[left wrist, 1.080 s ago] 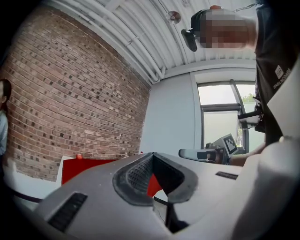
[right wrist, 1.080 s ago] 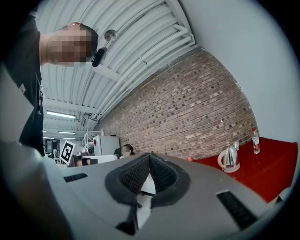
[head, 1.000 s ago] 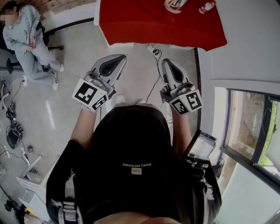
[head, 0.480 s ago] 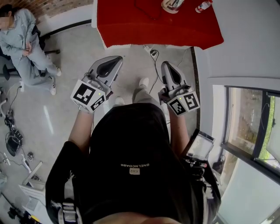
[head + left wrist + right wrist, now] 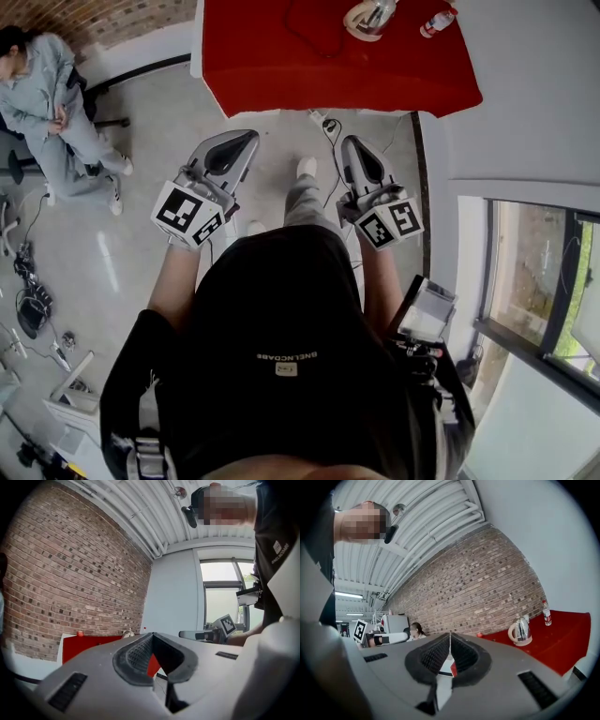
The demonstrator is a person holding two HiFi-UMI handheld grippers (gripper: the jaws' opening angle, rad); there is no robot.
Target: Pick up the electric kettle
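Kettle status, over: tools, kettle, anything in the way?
Left tool shut, empty. Right tool shut, empty. Kettle upright on red table, not yet reached. Bottle beside it, apart.

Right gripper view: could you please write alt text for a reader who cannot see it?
The right tongs, shut and empty, fill the foreground, pointing toward a brick wall. At right, a steel electric kettle and a water bottle stand apart on a red table.

Left gripper (image 5: 246, 141) and right gripper (image 5: 351, 143) level, side by side, fingers (image 5: 137, 656) of both closed, empty
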